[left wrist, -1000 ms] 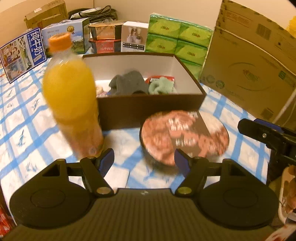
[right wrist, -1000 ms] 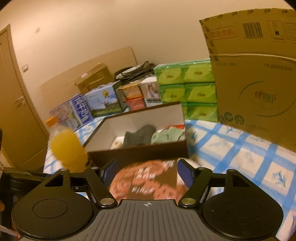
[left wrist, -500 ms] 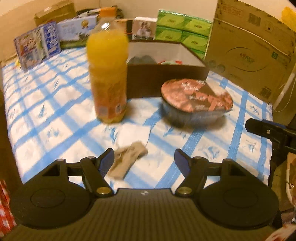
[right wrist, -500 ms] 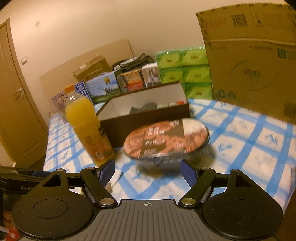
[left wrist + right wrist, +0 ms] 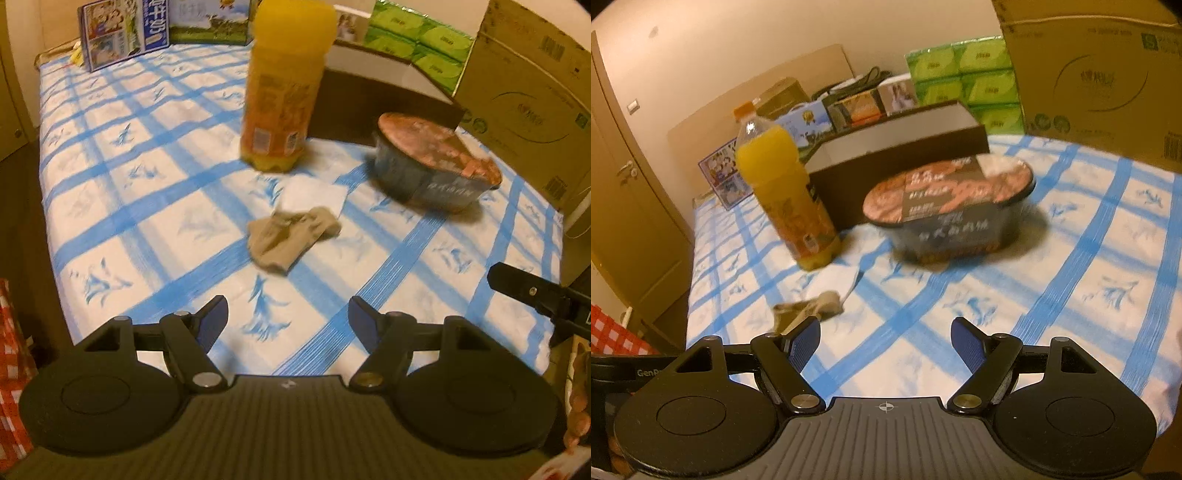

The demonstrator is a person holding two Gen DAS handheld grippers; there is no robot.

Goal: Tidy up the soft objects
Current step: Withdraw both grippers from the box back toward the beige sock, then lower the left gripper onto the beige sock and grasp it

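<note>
Checked tablecloth (image 5: 155, 206) carries sock (image 5: 288, 236), juice bottle (image 5: 284, 92), noodle bowl (image 5: 432, 166), brown box (image 5: 369, 107)

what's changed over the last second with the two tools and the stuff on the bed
Both tools pulled back from the brown box, so the beige sock and white cloth came into view. Left tool and right tool remain open, holding nothing. Juice bottle and noodle bowl stayed put.

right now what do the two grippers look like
Both look alike: the left gripper and right gripper are black plastic, each with two round discs, a ribbed centre plate with a small crosshair mark, silver pivot screws and blue finger pads. No cables or sleeves show.
</note>
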